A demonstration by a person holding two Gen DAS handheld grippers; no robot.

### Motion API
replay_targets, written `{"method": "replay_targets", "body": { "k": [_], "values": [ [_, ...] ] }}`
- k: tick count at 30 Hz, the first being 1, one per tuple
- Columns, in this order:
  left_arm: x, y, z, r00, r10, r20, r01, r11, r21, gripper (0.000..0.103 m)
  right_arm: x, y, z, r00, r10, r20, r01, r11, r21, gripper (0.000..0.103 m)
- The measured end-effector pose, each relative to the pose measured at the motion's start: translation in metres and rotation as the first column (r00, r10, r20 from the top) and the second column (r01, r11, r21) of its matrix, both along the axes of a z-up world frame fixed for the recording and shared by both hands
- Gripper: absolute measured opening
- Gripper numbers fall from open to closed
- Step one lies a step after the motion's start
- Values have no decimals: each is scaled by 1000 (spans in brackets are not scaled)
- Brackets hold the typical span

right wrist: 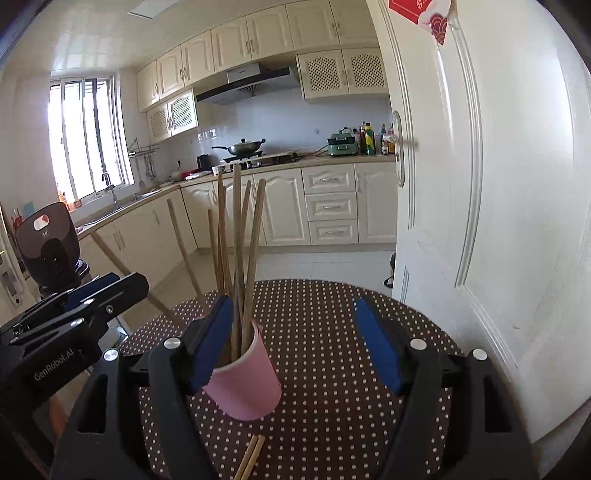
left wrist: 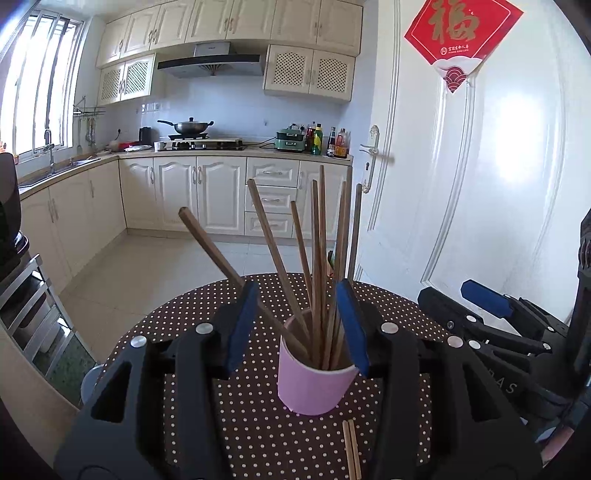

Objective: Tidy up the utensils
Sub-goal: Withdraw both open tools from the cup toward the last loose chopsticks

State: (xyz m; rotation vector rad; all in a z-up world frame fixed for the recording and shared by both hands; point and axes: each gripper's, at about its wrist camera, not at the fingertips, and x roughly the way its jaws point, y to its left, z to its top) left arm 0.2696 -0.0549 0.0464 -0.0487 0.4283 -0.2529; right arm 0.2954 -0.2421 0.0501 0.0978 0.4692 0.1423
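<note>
You see a round table with a brown cloth full of white dots at the bottom of the frame. Behind it is a kitchen — cream cupboards low down and more up high. In the middle sits a wok on the stove. Bottles stand right of it. A white door fills the right side — a red paper sign hangs on it, upper right. A window glows at the upper left.
</note>
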Motion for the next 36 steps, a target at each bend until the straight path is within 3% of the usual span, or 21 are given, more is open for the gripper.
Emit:
{"method": "replay_targets", "body": {
  "k": [12,24,36],
  "values": [
    [-21,11,-9,999,-7,-52,8,1000,18,52,-12,4,-22,985,49,-167,-49,999,6,68],
    [-35,21,-52,983,18,-183,-6,998,63,57,-32,28,-63,942,63,-331,-88,994,-62,68],
    [-43,31,-90,958,18,-287,8,996,91,59,-40,38,-97,912,15,-409,-72,990,-123,68]
  ]
}}
